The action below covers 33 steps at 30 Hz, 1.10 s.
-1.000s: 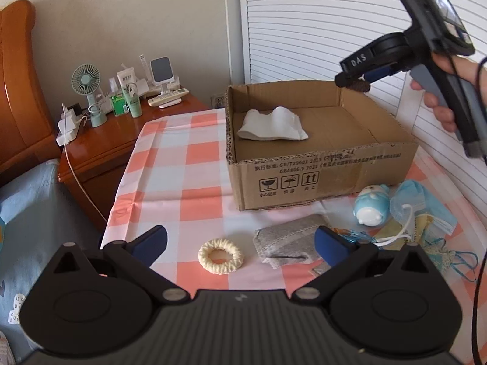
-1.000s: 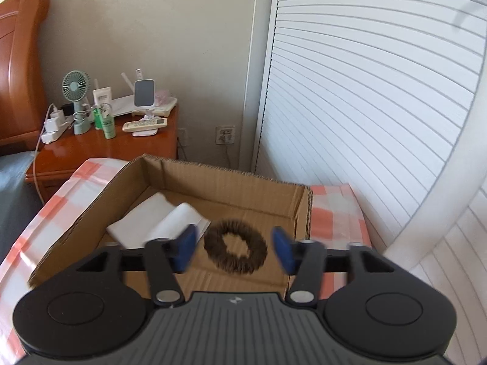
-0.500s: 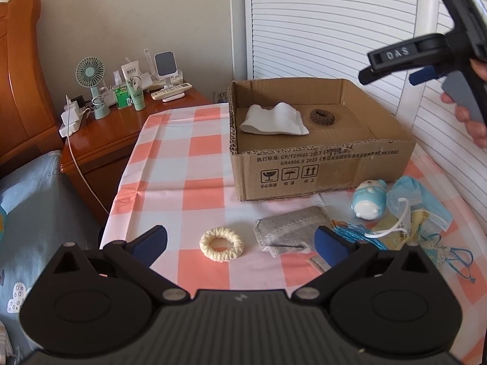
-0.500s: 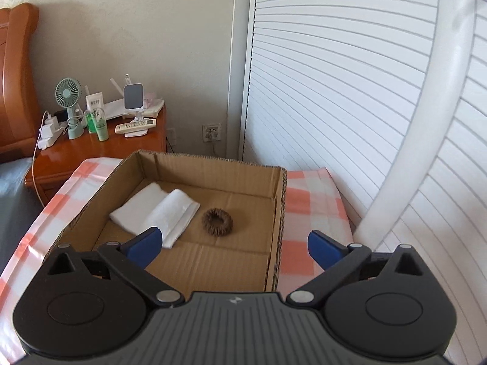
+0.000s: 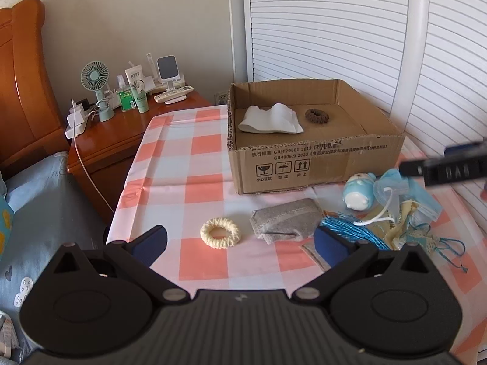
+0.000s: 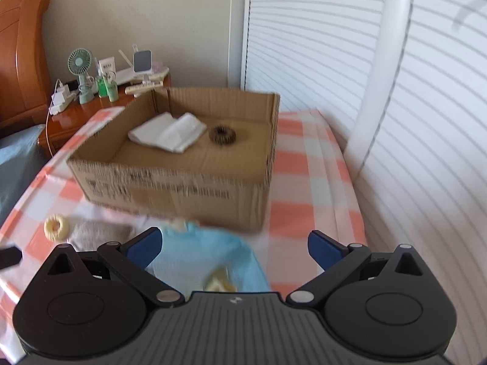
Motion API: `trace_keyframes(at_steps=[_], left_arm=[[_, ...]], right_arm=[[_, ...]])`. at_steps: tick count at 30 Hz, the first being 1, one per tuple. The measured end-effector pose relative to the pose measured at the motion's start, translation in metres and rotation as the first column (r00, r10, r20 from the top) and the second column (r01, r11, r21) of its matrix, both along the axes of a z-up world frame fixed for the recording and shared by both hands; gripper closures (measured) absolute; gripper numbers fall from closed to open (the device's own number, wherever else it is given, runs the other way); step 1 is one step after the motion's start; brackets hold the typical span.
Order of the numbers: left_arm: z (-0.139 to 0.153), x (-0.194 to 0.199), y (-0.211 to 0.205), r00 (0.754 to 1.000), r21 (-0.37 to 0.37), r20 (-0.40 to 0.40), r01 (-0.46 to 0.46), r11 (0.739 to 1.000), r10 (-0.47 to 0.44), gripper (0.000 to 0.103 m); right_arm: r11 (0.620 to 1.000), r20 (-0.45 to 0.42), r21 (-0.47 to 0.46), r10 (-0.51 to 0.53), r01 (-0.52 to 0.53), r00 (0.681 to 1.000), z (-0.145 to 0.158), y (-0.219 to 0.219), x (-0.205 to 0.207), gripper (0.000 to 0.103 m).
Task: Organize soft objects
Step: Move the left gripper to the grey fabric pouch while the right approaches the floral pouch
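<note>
The cream crocheted scrunchie (image 5: 220, 232) lies flat on the checked tablecloth (image 5: 194, 164), between the left gripper (image 5: 240, 241) fingertips and just ahead of them, at 12 o'clock. It looks light, squashy and not fragile, so a pinch across one side of the ring should hold it; the knit may snag. Just beside it at 3 o'clock is one grey fabric pouch (image 5: 286, 220), limp and best taken at a folded edge. Further toward 2 o'clock sit one blue plush toy (image 5: 359, 194), a blue tassel (image 5: 350, 231) and a loose heap of face masks (image 5: 408, 194), number unclear. The cardboard box (image 5: 316, 164) at 12 o'clock already holds two things: one white folded cloth (image 5: 271, 120) and one brown scrunchie (image 5: 317, 116). Both grippers stand with jaws wide apart and empty; the right gripper (image 6: 234, 246) hovers over the masks, blurred.
</note>
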<state>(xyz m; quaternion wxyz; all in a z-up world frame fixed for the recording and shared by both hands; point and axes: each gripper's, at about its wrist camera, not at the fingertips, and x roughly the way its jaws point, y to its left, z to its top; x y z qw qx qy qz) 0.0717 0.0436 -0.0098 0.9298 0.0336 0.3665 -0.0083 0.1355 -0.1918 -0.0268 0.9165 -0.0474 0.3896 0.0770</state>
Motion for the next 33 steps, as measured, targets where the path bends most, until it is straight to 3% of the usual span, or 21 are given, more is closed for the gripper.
trace_keyframes(at_steps=[5,11,20,33], left_arm=[[-0.001,-0.004,-0.005,1.000,0.009,-0.004,0.018,1.000,-0.018,0.001],[-0.002,-0.005,-0.012,0.999,0.007,-0.009,0.042,0.999,-0.042,0.001],[-0.004,-0.006,-0.020,0.998,0.011,-0.017,0.068,0.998,-0.068,0.001],[-0.015,-0.001,-0.027,0.994,0.012,-0.054,0.099,0.995,-0.098,0.001]], right_arm=[[1.000,-0.059,0.002,-0.028,0.029,0.998,-0.024,-0.012,-0.029,0.000],[1.000,-0.121,0.026,0.010,-0.007,0.993,-0.039,-0.009,-0.047,0.000],[0.999,-0.132,-0.021,0.037,-0.040,0.991,-0.053,0.013,-0.047,0.000],[0.996,-0.146,-0.069,-0.058,0.048,0.988,-0.058,-0.024,-0.057,0.000]])
